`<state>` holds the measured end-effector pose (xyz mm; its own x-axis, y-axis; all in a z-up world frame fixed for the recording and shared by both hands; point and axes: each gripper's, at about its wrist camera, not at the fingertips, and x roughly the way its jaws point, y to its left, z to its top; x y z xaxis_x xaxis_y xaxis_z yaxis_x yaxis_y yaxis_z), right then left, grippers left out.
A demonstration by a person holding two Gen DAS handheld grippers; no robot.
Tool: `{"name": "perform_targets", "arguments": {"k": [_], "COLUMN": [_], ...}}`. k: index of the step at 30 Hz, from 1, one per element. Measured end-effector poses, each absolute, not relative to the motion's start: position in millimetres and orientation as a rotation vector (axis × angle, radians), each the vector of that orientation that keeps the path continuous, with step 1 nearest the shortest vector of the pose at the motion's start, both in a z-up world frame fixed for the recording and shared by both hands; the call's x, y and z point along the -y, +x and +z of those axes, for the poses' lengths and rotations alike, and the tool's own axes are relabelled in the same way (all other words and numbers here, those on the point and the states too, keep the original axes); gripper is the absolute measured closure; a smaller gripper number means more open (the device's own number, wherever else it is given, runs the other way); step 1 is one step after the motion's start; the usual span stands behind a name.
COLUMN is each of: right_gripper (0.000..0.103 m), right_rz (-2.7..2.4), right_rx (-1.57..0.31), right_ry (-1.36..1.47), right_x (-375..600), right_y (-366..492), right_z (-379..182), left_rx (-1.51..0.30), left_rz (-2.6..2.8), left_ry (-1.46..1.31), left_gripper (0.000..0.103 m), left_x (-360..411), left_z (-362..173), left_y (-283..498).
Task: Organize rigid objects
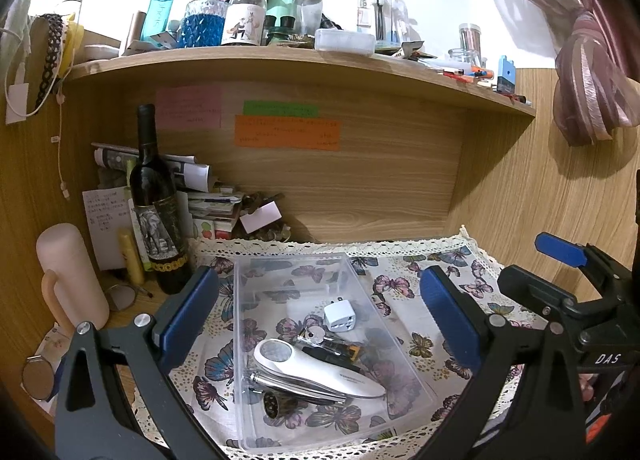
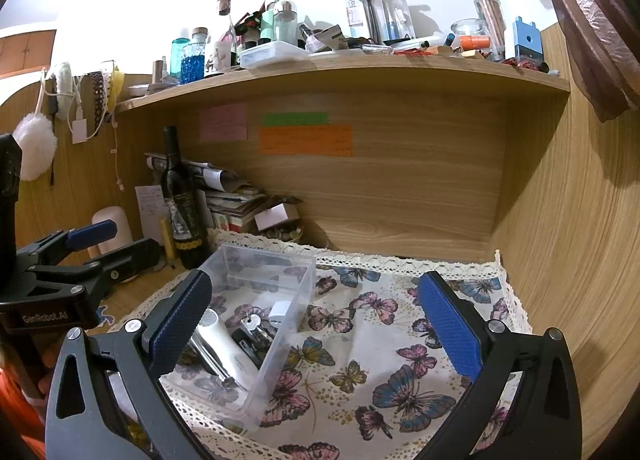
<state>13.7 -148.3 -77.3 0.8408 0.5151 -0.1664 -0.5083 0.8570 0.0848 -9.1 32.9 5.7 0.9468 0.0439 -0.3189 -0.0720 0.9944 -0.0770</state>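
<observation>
A clear plastic bin [image 1: 404, 356] [image 2: 298, 292] stands on the butterfly cloth [image 1: 400, 280] [image 2: 380, 340]. In it lie a white handheld device [image 1: 316, 370] [image 2: 228, 344], a white plug adapter [image 1: 341, 316] [image 2: 280, 314], keys [image 1: 316, 334] [image 2: 253, 323], a small dark gadget [image 1: 340, 352], a shiny metal tool [image 1: 296, 386] and a dark round piece [image 1: 278, 404]. My left gripper [image 1: 320, 316] is open and empty, held over the bin. My right gripper [image 2: 320, 324] is open and empty, over the cloth right of the bin.
A dark wine bottle [image 1: 158, 212] [image 2: 182, 200], a pink cylinder [image 1: 70, 276] and stacked papers [image 1: 208, 200] stand at the back left. The wooden shelf [image 1: 320, 60] [image 2: 360, 76] above carries many bottles. A wooden wall [image 2: 580, 240] bounds the right.
</observation>
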Motion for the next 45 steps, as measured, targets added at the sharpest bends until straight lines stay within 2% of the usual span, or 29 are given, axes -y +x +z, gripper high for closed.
{"name": "perform_targets", "arguments": {"k": [45], "right_gripper": [0.000], "right_rz": [0.538], "right_rx": [-0.214], "right_ry": [0.042], "right_x": [143.5], "right_y": [21.4], "right_z": [-79.0], "left_rx": [-0.328], "left_rz": [0.036], "left_ry": [-0.078], "left_gripper": [0.001], "left_x": [-32.1], "left_z": [4.0], "left_y": [-0.6]}}
